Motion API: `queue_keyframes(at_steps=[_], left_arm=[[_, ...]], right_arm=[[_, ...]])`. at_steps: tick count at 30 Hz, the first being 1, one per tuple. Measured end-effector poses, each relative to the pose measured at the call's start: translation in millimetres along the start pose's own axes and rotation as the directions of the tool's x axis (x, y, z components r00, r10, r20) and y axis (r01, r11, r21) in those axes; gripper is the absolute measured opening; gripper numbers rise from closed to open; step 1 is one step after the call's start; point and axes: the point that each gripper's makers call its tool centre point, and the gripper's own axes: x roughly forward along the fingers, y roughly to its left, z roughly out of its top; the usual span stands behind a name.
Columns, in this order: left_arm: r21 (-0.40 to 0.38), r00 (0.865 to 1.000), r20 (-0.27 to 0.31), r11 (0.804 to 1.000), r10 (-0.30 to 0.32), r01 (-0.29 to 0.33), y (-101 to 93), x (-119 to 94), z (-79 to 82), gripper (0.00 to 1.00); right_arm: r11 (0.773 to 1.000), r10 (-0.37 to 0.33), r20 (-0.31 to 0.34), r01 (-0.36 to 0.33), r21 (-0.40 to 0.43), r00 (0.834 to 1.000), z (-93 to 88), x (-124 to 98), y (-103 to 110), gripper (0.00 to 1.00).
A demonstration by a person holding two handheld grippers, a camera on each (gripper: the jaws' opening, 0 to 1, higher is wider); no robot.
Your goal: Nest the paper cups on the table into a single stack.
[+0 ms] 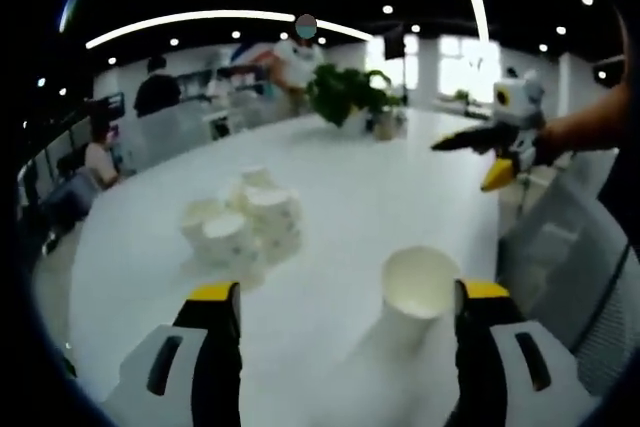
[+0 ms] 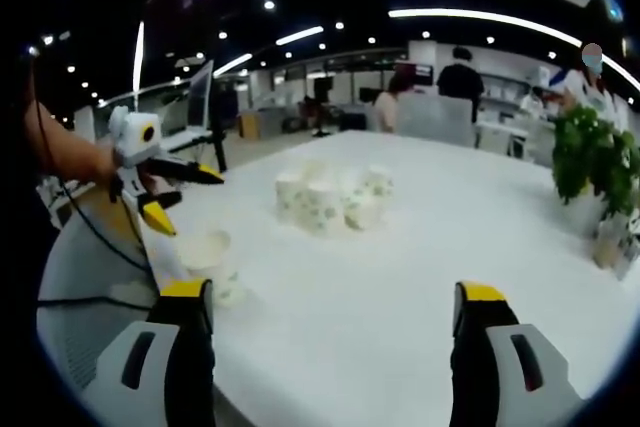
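Left gripper view looks across a white table (image 1: 330, 187) from between the left tongs (image 1: 348, 322), whose yellow-tipped jaws stand wide apart with nothing gripped. A single paper cup (image 1: 420, 292) stands upright on the table just inside the right-hand jaw; whether it touches that jaw cannot be told. Farther off, left of centre, a cluster of paper cups (image 1: 245, 227) sits bunched together, some upright and some apparently tipped. Beyond it a potted plant (image 1: 348, 95) rests near the table's far edge. The right tongs (image 1: 490, 152) come in from the right, held in a person's hand above the table, jaws parted and empty.

From the right gripper view, the right tongs (image 2: 335, 312) also stand wide open and hold nothing. The cluster of paper cups (image 2: 330, 197) lies ahead near the middle of the table (image 2: 420, 247), and the single paper cup (image 2: 205, 250) stands at the left, near the table's edge. Above it hover the left tongs (image 2: 180, 192), open and empty. The potted plant (image 2: 590, 162) shows at the right. People sit in the background.
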Motion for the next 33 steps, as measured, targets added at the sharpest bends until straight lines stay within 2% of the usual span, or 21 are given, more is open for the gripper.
queue_keyframes(at_steps=[10,21,33], left_arm=[[-0.052,0.996,0.019,0.995,0.087,-0.086,22.7,-18.2,-0.7,0.95],[-0.081,0.990,0.005,0.987,0.139,-0.138,37.8,-36.6,-14.0,0.98],[-0.102,0.985,0.005,0.979,0.175,-0.174,41.9,-50.2,-21.0,0.98]], right_arm=[[1.000,-0.001,-0.008,0.001,-0.009,1.000,0.1,2.2,-5.2,0.99],[1.000,0.007,-0.009,-0.007,-0.026,1.000,-1.0,8.6,-8.1,1.00],[0.999,0.019,0.000,-0.019,-0.041,1.000,6.6,18.4,-9.9,1.00]])
